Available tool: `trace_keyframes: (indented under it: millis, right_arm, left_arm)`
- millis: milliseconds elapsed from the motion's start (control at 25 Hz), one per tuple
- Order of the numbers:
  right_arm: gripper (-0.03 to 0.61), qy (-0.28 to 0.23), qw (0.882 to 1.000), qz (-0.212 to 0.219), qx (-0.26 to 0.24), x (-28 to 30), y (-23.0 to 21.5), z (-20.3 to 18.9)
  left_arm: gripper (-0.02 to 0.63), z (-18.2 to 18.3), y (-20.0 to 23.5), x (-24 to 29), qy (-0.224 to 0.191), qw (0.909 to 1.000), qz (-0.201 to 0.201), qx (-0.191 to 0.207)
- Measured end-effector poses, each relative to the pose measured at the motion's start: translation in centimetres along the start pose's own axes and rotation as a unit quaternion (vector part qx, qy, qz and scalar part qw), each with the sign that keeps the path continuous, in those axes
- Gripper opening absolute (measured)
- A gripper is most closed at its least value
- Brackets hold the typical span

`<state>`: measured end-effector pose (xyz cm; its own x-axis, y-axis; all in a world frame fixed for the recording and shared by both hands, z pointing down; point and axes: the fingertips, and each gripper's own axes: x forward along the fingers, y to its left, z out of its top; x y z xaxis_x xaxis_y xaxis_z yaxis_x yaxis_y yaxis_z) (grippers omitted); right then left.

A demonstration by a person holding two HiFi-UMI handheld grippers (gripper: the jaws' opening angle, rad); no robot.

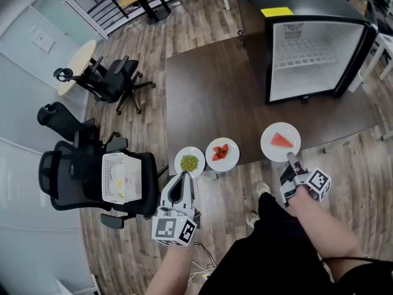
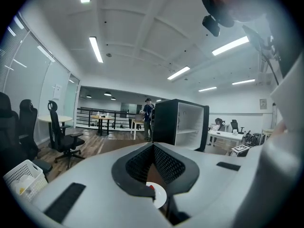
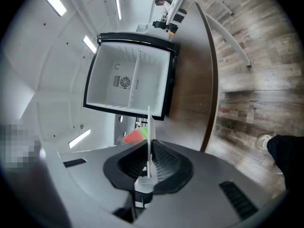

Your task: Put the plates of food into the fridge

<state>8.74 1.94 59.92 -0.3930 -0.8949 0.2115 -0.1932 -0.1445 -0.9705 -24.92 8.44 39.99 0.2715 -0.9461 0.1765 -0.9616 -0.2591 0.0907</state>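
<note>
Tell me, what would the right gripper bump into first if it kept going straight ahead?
Probably the open fridge. The right gripper, shut on the watermelon plate, aims across the table at its white inside, plate leading. Depth is hard to judge.

Ceiling strip lights (image 2: 96, 49) give bright, even light; edges bend fisheye-style.

Three plates of food (image 1: 179, 163) (image 1: 231, 159) (image 1: 270, 147) (all white), one fridge (image 1: 307, 49), one basket (image 1: 109, 178).
</note>
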Motion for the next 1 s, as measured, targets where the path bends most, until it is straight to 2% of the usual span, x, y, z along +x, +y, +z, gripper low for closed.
trace_keyframes:
  millis: [360, 520, 880, 1000]
  right_arm:
    - [0.020, -0.033, 0.998, 0.052, -0.008, -2.0, 7.1, 3.6]
    - [0.021, -0.036, 0.998, 0.056, -0.007, -2.0, 8.2, 4.6]
    - [0.021, -0.047, 0.996, 0.080, 0.008, -1.3, 10.9, 8.9]
    - [0.021, -0.047, 0.996, 0.081, 0.001, -0.2, 11.3, 10.6]
  left_arm:
    - [0.005, 2.1, -3.5, 0.4, -0.015, 0.9988, -0.046, -0.008]
    - [0.005, 3.2, -4.5, 1.1, -0.021, 0.9980, -0.060, 0.001]
    - [0.005, 5.1, -6.4, 4.6, -0.034, 0.9975, -0.061, 0.006]
    - [0.005, 5.9, -7.8, 6.1, -0.038, 0.9964, -0.066, 0.036]
